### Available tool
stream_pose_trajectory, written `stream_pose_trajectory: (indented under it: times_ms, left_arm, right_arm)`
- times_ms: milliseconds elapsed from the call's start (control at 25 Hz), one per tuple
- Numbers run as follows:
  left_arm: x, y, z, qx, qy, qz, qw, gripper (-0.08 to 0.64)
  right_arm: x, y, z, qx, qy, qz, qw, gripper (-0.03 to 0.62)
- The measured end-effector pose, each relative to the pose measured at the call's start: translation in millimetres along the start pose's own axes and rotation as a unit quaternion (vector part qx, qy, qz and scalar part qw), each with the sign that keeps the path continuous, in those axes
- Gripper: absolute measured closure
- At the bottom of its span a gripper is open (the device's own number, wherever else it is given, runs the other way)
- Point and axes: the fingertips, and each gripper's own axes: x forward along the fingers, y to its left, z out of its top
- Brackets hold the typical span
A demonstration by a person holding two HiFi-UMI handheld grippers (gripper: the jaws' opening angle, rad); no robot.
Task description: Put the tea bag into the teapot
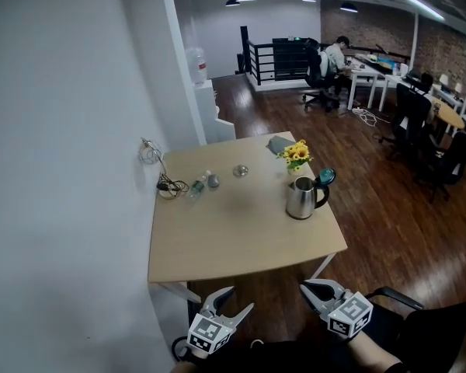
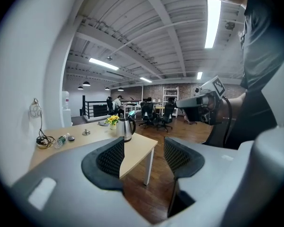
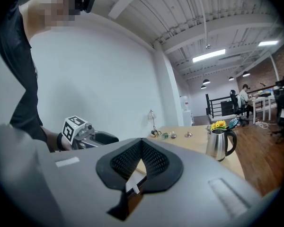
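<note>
Nearest the camera, below the tabletop's front edge: left gripper point(image 1: 242, 297), jaws apart, nothing between them, only tabletop corner and floor showing through the gap. Beside it, right gripper point(image 1: 304, 286), jaws together, holding nothing; a thin slit between them shows the tabletop beyond. Both are held in the air, well apart from the things on the tabletop.

Tabletop point(image 1: 233, 239): pale wood on white legs, left edge against a white wall point(image 1: 62, 169). Near half bare.

Right side, toward the back: teapot point(image 1: 300, 198), steel, upright, black handle, teal lid point(image 1: 325, 178) tipped open. Just behind it, a small pot of yellow flowers point(image 1: 297, 155).

Back left, in a loose row: tangled cables point(image 1: 168, 183) at the wall, a bottle point(image 1: 196, 187) lying down, a small grey lump point(image 1: 213, 181), a small round dish point(image 1: 240, 171). The tea bag cannot be told apart among these; all are too small to read.

Back edge: grey cloth point(image 1: 278, 144).

Beyond, on a dark wood floor point(image 1: 373, 200): water dispenser point(image 1: 198, 67), black office chairs point(image 1: 412, 115), and a person seated at a white desk point(image 1: 335, 57).
</note>
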Motion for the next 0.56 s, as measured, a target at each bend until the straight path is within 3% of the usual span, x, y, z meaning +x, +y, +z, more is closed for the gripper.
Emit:
stream_pose_trajectory:
  times_ms: [560]
  left_arm:
    - [1,-13,8,0.009,0.0,0.012,0.9999,0.302]
  right_arm:
    - [-13,-6,4,-0.005,-0.002,0.011,1.0,0.584]
